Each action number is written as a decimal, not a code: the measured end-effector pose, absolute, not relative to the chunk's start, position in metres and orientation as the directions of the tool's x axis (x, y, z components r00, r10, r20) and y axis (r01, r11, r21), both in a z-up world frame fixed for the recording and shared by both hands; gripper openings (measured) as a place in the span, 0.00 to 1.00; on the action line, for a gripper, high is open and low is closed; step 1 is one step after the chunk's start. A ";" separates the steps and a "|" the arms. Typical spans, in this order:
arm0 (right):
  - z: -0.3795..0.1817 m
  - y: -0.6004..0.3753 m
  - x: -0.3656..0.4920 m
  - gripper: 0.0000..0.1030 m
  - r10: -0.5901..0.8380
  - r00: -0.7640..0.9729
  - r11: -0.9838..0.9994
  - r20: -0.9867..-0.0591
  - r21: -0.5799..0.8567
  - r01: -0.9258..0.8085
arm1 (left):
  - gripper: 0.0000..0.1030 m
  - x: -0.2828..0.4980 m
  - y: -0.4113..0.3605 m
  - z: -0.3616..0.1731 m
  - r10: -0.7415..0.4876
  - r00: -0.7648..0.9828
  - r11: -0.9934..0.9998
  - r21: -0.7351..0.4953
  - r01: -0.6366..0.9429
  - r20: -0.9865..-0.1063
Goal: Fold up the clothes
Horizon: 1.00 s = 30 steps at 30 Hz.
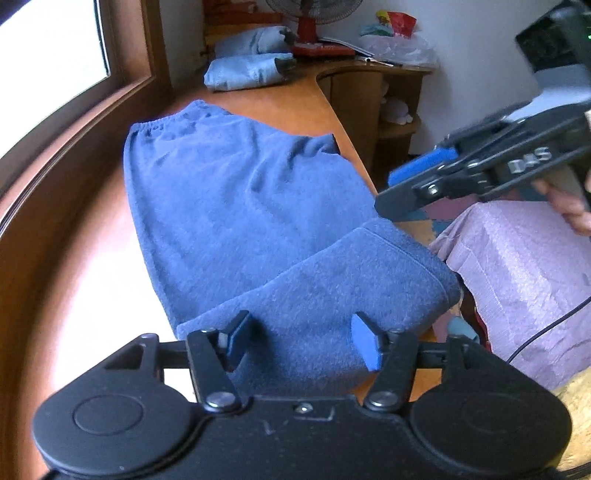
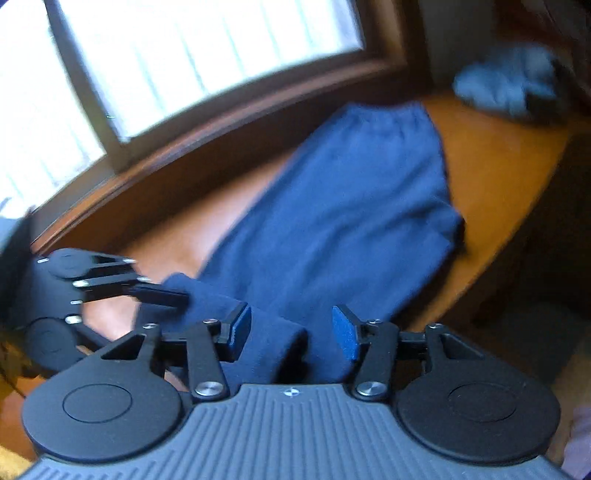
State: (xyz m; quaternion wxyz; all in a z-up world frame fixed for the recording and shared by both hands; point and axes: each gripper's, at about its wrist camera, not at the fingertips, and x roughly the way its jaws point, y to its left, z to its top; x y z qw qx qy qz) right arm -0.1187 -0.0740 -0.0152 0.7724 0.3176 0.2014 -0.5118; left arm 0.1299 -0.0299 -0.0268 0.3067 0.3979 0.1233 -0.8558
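A dark blue garment (image 1: 229, 192) with an elastic waistband at its far end lies flat on the wooden table (image 1: 288, 96). Its near end is folded back over itself (image 1: 351, 269). My left gripper (image 1: 301, 328) hovers over this folded end, jaws apart, pads not pressing the cloth. My right gripper (image 1: 388, 195) is raised off the table's right edge, open and empty. In the right wrist view, the garment (image 2: 351, 206) stretches away toward the window. My right gripper (image 2: 291, 317) stands open above the folded end. The left gripper (image 2: 177, 295) is at the left, beside the fold.
Two folded light blue garments (image 1: 247, 70) (image 2: 506, 85) sit at the table's far end. A red-based fan (image 1: 310, 22) and a plastic bag (image 1: 402, 44) stand behind them. A window runs along the left. A person's lilac-clothed lap (image 1: 517, 266) is at right.
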 end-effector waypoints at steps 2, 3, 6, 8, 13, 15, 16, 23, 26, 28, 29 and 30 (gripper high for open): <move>-0.021 -0.078 -0.110 0.39 -0.645 0.436 0.312 -0.628 0.305 0.900 | 0.59 0.128 -0.029 -0.029 -0.432 -0.495 -0.782 0.039 0.622 -0.754; -0.028 -0.081 -0.107 0.33 -0.632 0.441 0.313 -0.637 0.311 0.897 | 0.60 0.127 -0.030 -0.030 -0.434 -0.496 -0.781 0.040 0.623 -0.752; -0.055 -0.094 -0.099 0.28 -0.602 0.396 0.267 -0.693 0.294 0.918 | 0.61 0.127 -0.029 -0.032 -0.448 -0.497 -0.769 0.036 0.639 -0.743; -0.058 -0.096 -0.102 0.27 -0.618 0.409 0.248 -0.671 0.327 0.912 | 0.63 0.126 -0.029 -0.031 -0.456 -0.491 -0.754 0.030 0.656 -0.742; -0.049 -0.082 -0.102 0.40 -0.701 0.316 0.159 -0.639 0.292 0.943 | 0.82 0.118 -0.028 -0.028 -0.472 -0.443 -0.671 -0.016 0.741 -0.762; -0.048 -0.074 -0.104 0.42 -0.728 0.290 0.131 -0.621 0.289 0.948 | 0.84 0.114 -0.023 -0.028 -0.491 -0.411 -0.638 -0.005 0.770 -0.769; -0.048 -0.068 -0.103 0.43 -0.731 0.288 0.123 -0.619 0.296 0.947 | 0.84 0.113 -0.021 -0.027 -0.500 -0.398 -0.625 0.002 0.780 -0.769; -0.047 -0.035 -0.106 0.47 -0.753 0.226 0.062 -0.618 0.275 0.960 | 0.88 0.114 -0.010 -0.025 -0.531 -0.351 -0.562 0.010 0.827 -0.771; -0.048 -0.024 -0.106 0.51 -0.763 0.207 0.052 -0.613 0.261 0.964 | 0.90 0.116 -0.004 -0.024 -0.535 -0.341 -0.545 0.007 0.838 -0.773; -0.048 -0.017 -0.103 0.51 -0.764 0.195 0.052 -0.615 0.242 0.969 | 0.91 0.118 0.000 -0.023 -0.534 -0.341 -0.542 0.004 0.841 -0.774; -0.049 -0.016 -0.102 0.51 -0.764 0.189 0.052 -0.617 0.233 0.971 | 0.91 0.120 0.003 -0.023 -0.536 -0.339 -0.541 0.006 0.841 -0.773; -0.048 -0.014 -0.100 0.51 -0.764 0.185 0.052 -0.619 0.226 0.973 | 0.91 0.120 0.005 -0.023 -0.539 -0.337 -0.541 0.010 0.841 -0.772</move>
